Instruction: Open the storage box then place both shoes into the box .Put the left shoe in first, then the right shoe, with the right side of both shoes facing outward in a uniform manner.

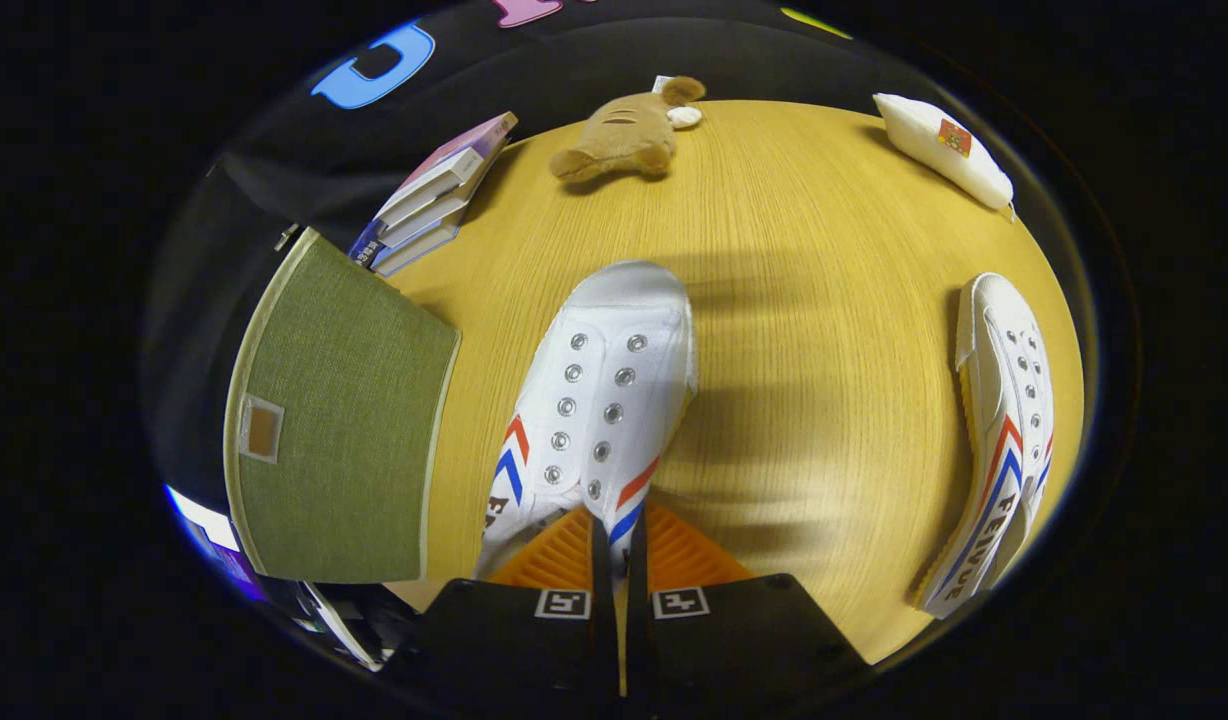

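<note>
**benchrat:** Wood-grain table (824,300) is the whole stage, yellowish top, dark booth wall behind it. What's the gripper (619,545) up to?

**sockdrawer:** Clenched on a white shoe (604,390). Both fingers (549,555) are pinched nearly together on the shoe's near edge, by the opening, with the toe pointing away toward the far side. Red and blue stripes on both flanks, metal eyelets, no laces.

**benchrat:** And the other one?

**sockdrawer:** Second shoe (999,440) lies on its side well off to the right, near the table edge, same stripes with lettering facing up.

**benchrat:** Box?

**sockdrawer:** Green fabric storage box (334,440) sits just left of the held shoe, lid still on, little tab on the front. Can't tell if the shoe touches it.

**benchrat:** Other clutter?

**sockdrawer:** Stack of books (439,195) beyond the box, a brown plush toy (624,135) at the far edge, and a white pouch (944,150) far right.
</note>
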`<act>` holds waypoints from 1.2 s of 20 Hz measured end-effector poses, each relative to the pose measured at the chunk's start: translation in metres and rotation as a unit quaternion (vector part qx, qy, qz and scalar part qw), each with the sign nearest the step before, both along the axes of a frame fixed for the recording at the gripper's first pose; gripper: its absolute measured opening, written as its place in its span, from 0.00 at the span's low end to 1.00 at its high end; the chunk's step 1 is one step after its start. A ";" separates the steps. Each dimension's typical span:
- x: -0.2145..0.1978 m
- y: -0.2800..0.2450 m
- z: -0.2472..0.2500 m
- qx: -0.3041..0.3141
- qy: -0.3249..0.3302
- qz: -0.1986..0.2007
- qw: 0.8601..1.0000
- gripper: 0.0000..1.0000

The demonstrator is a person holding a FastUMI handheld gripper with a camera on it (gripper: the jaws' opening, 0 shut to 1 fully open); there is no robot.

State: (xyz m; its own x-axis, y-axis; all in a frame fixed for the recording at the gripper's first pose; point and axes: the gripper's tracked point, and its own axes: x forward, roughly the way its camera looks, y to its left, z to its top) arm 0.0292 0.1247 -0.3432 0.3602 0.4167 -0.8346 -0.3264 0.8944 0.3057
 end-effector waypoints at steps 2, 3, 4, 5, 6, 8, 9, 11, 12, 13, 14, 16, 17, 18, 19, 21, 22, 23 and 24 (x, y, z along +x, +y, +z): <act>0.000 -0.002 0.007 0.003 0.001 -0.005 1.000 0.05; 0.004 -0.005 0.009 0.004 -0.007 -0.016 1.000 0.05; 0.005 -0.006 0.015 0.007 -0.011 -0.029 1.000 0.05; 0.004 -0.008 0.023 0.010 -0.010 -0.047 0.999 0.05; 0.001 -0.010 0.032 0.017 -0.011 -0.067 0.998 0.05; -0.003 -0.015 0.047 0.027 -0.013 -0.097 0.995 0.05; -0.005 -0.018 0.057 0.030 -0.015 -0.111 0.993 0.05; -0.011 -0.020 0.080 0.036 -0.019 -0.136 0.990 0.05; -0.014 -0.021 0.093 0.039 -0.023 -0.149 0.988 0.05; -0.018 -0.021 0.107 0.043 -0.031 -0.158 0.986 0.05; -0.022 -0.019 0.121 0.046 -0.039 -0.161 0.985 0.05; -0.030 -0.012 0.148 0.044 -0.062 -0.160 0.984 0.05; -0.034 -0.007 0.162 0.044 -0.074 -0.159 0.984 0.05; -0.038 0.000 0.174 0.045 -0.083 -0.158 0.983 0.05; -0.042 0.010 0.187 0.052 -0.088 -0.159 0.982 0.05; -0.048 0.037 0.210 0.081 -0.090 -0.160 0.980 0.05; -0.050 0.051 0.221 0.097 -0.094 -0.159 0.978 0.05; -0.050 0.064 0.231 0.109 -0.098 -0.157 0.977 0.05; -0.051 0.075 0.241 0.117 -0.101 -0.154 0.976 0.05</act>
